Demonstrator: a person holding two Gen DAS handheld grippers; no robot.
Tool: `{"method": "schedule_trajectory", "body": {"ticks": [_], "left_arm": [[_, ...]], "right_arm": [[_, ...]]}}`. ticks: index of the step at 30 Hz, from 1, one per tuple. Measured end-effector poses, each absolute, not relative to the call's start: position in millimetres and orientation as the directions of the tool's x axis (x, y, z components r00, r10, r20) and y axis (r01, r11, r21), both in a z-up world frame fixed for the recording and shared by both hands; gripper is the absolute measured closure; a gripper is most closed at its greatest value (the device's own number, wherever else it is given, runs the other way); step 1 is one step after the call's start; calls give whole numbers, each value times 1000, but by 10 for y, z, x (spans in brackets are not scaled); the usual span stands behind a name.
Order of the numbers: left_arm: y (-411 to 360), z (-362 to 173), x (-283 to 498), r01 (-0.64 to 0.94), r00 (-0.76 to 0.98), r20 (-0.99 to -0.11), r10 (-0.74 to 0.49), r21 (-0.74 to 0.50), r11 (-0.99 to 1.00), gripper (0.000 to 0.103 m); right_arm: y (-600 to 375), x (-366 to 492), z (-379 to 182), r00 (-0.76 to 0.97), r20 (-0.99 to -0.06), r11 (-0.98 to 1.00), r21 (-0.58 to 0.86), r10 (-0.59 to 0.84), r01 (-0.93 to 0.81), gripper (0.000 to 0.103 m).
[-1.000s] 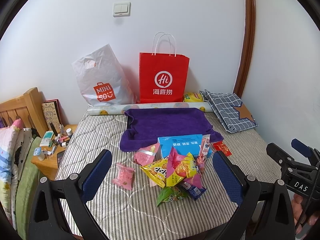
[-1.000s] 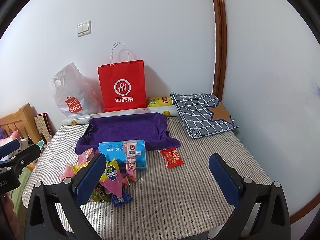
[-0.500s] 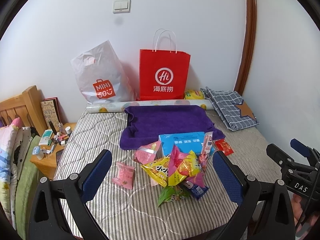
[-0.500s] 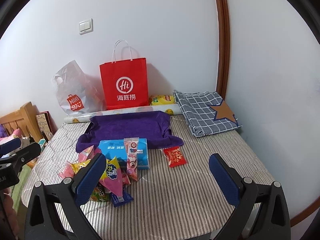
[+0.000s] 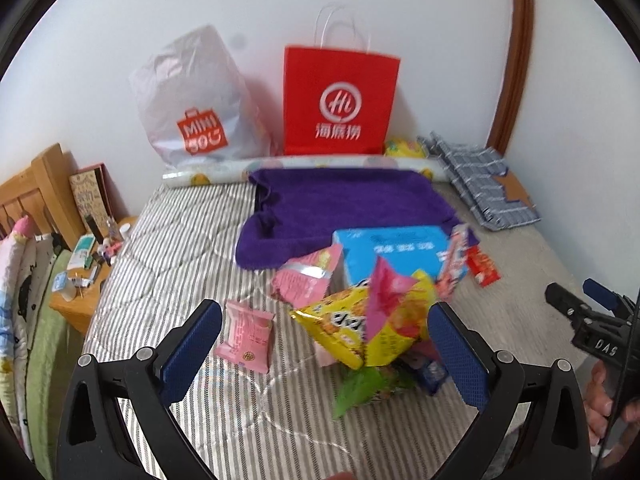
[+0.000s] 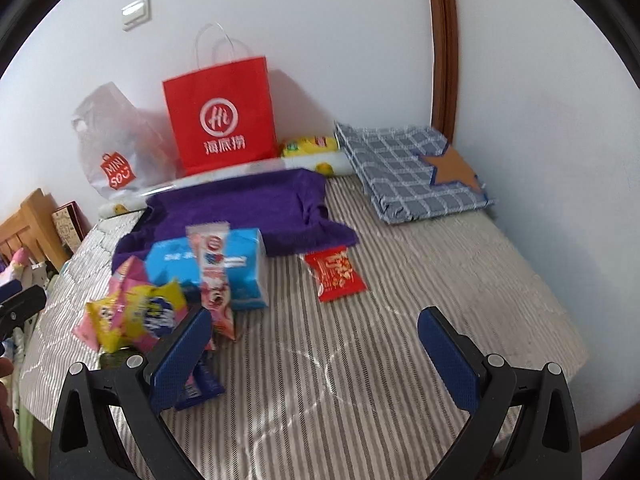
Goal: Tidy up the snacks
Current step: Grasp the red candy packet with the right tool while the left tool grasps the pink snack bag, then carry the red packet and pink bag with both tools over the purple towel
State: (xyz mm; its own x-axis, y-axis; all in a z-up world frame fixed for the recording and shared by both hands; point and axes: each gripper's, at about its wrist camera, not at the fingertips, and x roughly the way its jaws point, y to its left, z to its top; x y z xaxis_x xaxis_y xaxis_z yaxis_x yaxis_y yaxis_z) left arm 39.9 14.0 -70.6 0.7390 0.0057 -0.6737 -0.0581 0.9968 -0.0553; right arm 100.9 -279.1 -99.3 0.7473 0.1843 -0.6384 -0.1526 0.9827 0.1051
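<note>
Left wrist view shows our left gripper held above the striped mattress, its blue pads spread wide with nothing between them. Ahead of it lies the snack pile: a yellow bag on top, a pink packet lying apart to the left, a second pink pouch leaning against the blue box, and a green wrapper at the near edge. A tall pink-and-white stick pack stands against the box's right side, and a small red packet lies just beyond it on the mattress. Behind the pile a purple towel is spread out, the box resting on its near edge. Against the wall stand a red paper bag and a white plastic bag, with a rolled sheet in front of them and a checked cushion at the right. Our right gripper shows at the right edge, gripped by a hand.

Right wrist view has our right gripper with its fingers likewise wide apart and empty, over bare mattress. Its left pad overlaps the near edge of the pile, though we cannot tell whether it touches. The red packet sits alone ahead, between the fingers' line and the towel.
</note>
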Motion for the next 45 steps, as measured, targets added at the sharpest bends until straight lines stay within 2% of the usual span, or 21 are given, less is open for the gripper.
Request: {"method": "schedule_trajectory", "body": {"ticks": [6, 9, 11, 18, 25, 28, 29, 35, 40, 45], "left_arm": [[288, -966, 641, -59, 696, -718, 3, -52, 997, 3], [391, -1055, 730, -83, 689, -724, 11, -64, 994, 3], [468, -1101, 785, -88, 685, -729, 5, -76, 993, 6], [574, -1160, 950, -85, 684, -729, 20, -52, 995, 8], [658, -1174, 1057, -71, 671, -742, -13, -82, 994, 8], [650, -1170, 1065, -52, 669, -743, -24, -79, 996, 8], [653, -1168, 1066, -51, 669, -742, -28, -83, 995, 8], [651, -1150, 1119, -35, 680, -730, -68, -125, 992, 8], [534, -1210, 1325, -4, 657, -753, -43, -61, 998, 8], [446, -1309, 1557, 64, 598, -796, -91, -65, 996, 8]], "right_arm": [[-2850, 1386, -1309, 712, -675, 981, 135, 192, -137, 1], [-2877, 1591, -1430, 709, -681, 983, 132, 182, -126, 10], [-2891, 1745, -1514, 703, -691, 985, 125, 171, -117, 23], [-2841, 2133, -1769, 669, -722, 982, 88, 177, -165, 28], [-2746, 2449, -1905, 640, -750, 980, 59, 170, -191, 34], [-2724, 2567, -1992, 614, -777, 983, 35, 139, -178, 52], [-2735, 2564, -1980, 619, -771, 982, 46, 151, -182, 64], [-2784, 2420, -1946, 609, -772, 977, 70, 182, -203, 64], [-2783, 2127, -1856, 615, -762, 970, 72, 203, -231, 64], [-2826, 1915, -1793, 622, -752, 967, 78, 218, -244, 64]]}}
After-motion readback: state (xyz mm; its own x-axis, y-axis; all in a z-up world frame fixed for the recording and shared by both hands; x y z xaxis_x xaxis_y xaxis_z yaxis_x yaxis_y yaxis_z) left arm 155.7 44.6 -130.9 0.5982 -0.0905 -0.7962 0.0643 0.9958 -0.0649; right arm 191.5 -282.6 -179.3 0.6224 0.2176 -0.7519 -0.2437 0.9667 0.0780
